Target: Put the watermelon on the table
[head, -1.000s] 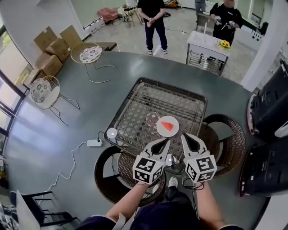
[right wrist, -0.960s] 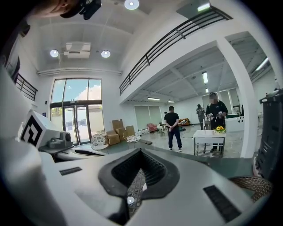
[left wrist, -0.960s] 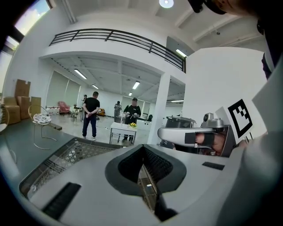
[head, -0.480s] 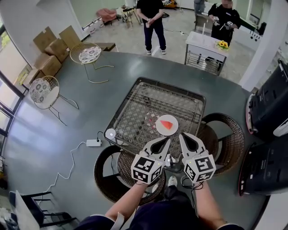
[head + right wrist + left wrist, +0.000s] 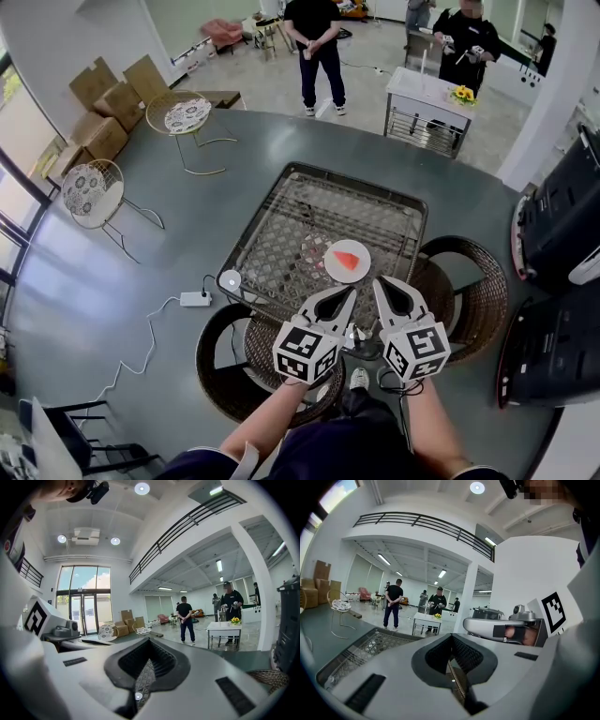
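In the head view, the watermelon slice (image 5: 348,262) was seen lying on a white plate (image 5: 364,249), and the plate was set on the wire-mesh table (image 5: 309,202) near the table's near edge, toward its right corner. The left gripper (image 5: 345,294) was held at about 6 o'clock from the plate, and the right gripper (image 5: 382,284) at about 4 o'clock from it. Both tips were kept just short of the plate and apart from it. In the left gripper view, the jaws of the left gripper (image 5: 451,635) were shown pressed together, and nothing was gripped between them; only the mesh of the table was seen through the hollow behind the tips. In the right gripper view, the right gripper (image 5: 149,640) was likewise found closed and empty. A small white round object (image 5: 231,278) was seen at the table's near left corner, at 9 o'clock from the plate. Wicker chairs were placed at 3 o'clock (image 5: 487,291) and at 7 o'clock (image 5: 217,361) of the table. A white power strip (image 5: 197,298) lay on the floor at 8 o'clock. Cardboard boxes (image 5: 108,103) were stacked at 10 o'clock, and a person in black (image 5: 317,42) was seen standing at 12 o'clock.
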Tool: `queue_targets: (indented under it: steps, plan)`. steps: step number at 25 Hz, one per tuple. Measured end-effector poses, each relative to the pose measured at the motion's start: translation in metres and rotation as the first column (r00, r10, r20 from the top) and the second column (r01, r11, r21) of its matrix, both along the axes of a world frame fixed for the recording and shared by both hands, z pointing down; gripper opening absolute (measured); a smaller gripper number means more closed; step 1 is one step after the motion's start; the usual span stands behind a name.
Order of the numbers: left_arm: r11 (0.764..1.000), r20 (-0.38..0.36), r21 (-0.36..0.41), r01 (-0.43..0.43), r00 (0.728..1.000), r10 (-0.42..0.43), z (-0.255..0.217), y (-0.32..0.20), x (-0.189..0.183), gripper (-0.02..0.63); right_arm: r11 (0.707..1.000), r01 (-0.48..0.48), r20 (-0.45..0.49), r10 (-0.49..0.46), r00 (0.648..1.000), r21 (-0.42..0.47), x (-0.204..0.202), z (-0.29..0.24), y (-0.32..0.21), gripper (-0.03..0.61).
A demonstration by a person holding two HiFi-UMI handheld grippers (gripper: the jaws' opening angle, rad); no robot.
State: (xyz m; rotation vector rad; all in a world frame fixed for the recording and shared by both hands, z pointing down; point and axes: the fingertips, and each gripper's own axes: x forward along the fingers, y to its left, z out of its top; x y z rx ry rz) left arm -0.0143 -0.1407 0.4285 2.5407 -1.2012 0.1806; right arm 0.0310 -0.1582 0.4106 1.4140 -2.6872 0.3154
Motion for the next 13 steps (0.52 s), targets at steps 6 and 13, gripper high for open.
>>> queue_targets:
  steps: [6, 13]
  plan:
    - [1.0, -0.001, 0.002, -0.003, 1.0, 0.003, -0.0019, 0.0013, 0.0005, 0.006, 1.0, 0.002, -0.002, -0.002, 1.0, 0.008, -0.0007, -0.0034, 0.0005, 0.0]
    - [1.0, 0.001, 0.002, -0.008, 1.0, 0.008, -0.0043, 0.0049, 0.0011, 0.006, 1.0, 0.006, -0.006, -0.006, 1.0, 0.015, -0.001, -0.0077, 0.0038, 0.0]
